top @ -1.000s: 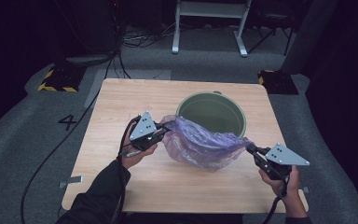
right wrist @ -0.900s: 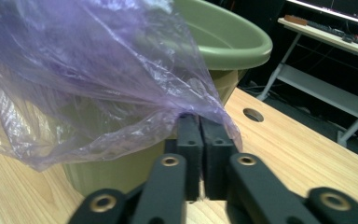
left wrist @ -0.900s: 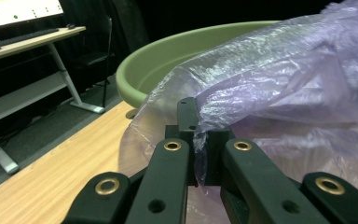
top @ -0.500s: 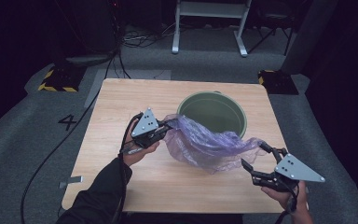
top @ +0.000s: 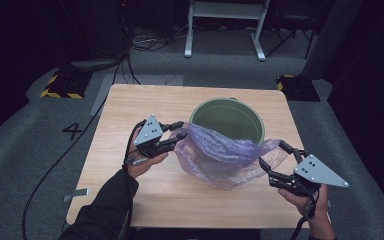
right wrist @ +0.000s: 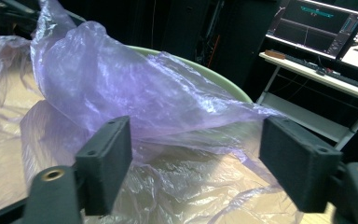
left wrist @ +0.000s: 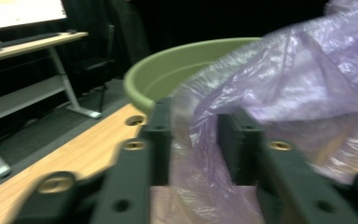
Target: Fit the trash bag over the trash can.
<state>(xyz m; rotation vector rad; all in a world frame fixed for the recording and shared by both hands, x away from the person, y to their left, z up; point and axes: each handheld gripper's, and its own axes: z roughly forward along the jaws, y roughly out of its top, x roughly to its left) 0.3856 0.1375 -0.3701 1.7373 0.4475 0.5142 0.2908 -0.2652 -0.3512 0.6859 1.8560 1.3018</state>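
A thin purple bag (top: 220, 155) lies slumped on the table (top: 130, 110), draped against the near side of the green bucket (top: 227, 117), its upper edge resting at the bucket's rim. The left gripper (top: 180, 134) sits just left of the bucket; its jaws have just been opening, and the bag's edge hangs between them. In the blurred left gripper view the pads seem clear of the plastic. The right gripper (top: 275, 156) is near the bucket's right side, jaws spread wide, the bag's corner lying loose between them, gripped by neither pad.
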